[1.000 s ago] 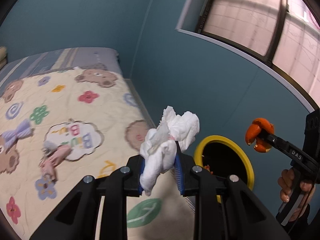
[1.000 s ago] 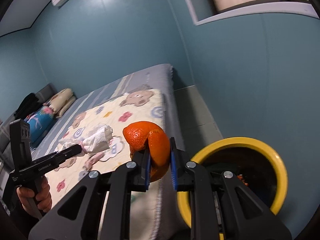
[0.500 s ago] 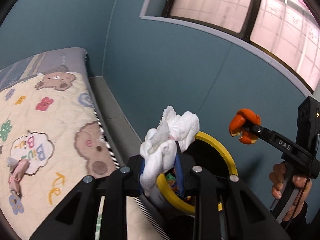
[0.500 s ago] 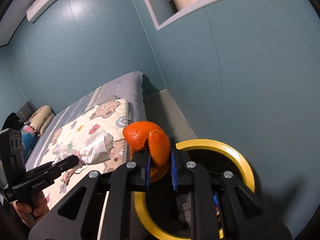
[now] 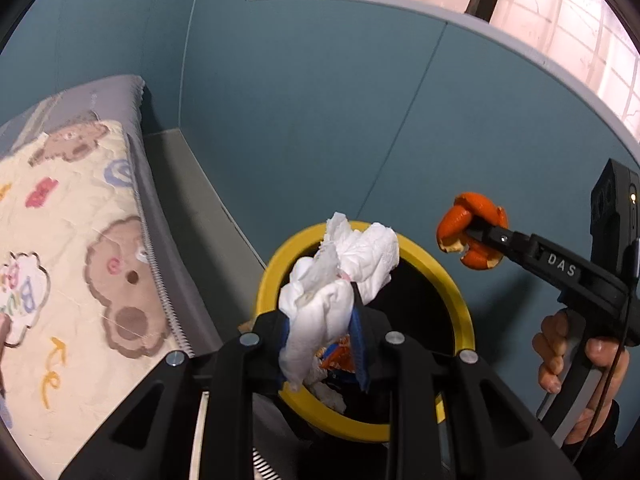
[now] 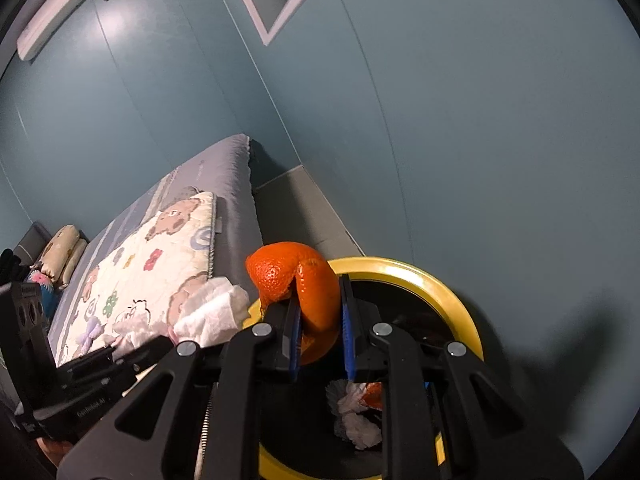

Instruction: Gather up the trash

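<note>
Two bits of trash going in together. My left gripper (image 5: 320,332) pinching white tissue (image 5: 340,276), right gripper (image 6: 320,332) pinching orange peel (image 6: 304,284), both hanging over yellow-rimmed bin (image 6: 460,300). Aiming for dark middle, going lower, then letting go so nothing is landing on bed (image 5: 80,240).

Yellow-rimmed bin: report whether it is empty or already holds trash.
Not empty. Inside the yellow-rimmed bin lie crumpled white tissues and orange scraps.
</note>
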`<action>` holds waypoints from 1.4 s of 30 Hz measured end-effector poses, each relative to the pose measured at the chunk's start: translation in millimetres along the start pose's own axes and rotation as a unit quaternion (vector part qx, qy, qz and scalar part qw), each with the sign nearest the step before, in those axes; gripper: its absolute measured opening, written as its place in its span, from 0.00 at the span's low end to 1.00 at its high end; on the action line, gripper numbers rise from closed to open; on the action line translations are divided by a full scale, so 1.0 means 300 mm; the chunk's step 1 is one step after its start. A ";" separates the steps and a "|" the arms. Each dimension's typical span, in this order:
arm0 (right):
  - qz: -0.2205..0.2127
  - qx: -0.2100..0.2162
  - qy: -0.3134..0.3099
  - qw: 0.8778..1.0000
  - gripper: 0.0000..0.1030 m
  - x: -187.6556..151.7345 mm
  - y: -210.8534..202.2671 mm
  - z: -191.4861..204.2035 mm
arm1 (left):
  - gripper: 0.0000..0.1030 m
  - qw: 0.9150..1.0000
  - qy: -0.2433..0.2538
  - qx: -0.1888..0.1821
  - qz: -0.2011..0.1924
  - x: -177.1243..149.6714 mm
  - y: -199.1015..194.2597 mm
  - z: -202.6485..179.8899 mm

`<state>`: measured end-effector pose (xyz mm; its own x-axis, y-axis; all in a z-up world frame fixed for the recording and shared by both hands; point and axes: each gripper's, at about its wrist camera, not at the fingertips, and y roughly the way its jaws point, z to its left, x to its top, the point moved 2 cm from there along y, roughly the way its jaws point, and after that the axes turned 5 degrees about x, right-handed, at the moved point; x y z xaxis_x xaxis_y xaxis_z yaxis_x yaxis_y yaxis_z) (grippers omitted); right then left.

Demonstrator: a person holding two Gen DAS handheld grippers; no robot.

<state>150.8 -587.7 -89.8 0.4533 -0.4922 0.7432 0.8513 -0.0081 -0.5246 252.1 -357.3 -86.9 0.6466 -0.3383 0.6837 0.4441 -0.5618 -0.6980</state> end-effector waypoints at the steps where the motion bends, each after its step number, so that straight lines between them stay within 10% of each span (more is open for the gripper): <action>1: 0.003 -0.002 0.003 1.000 0.16 -0.005 0.010 -0.009 | 0.23 1.000 -0.002 -0.004 0.005 -0.009 0.017 -0.002; 16: 0.018 -0.032 0.018 0.999 0.24 -0.048 0.068 -0.078 | 0.52 0.999 -0.015 -0.013 0.027 -0.058 0.089 0.006; 24: 0.025 -0.046 0.024 0.998 0.51 -0.067 0.067 -0.078 | 0.79 1.000 -0.026 0.008 0.000 -0.061 0.024 0.059; 42: 0.091 -0.090 0.006 0.992 0.69 -0.143 0.103 -0.014 | 0.82 0.995 -0.084 0.042 -0.029 -0.109 -0.130 0.296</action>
<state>156.6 -570.6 -139.7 0.5913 -0.5103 0.6245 0.6942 -0.0721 -0.7162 268.9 -257.2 -100.9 0.7095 -0.1719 0.6834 0.5297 -0.5097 -0.6780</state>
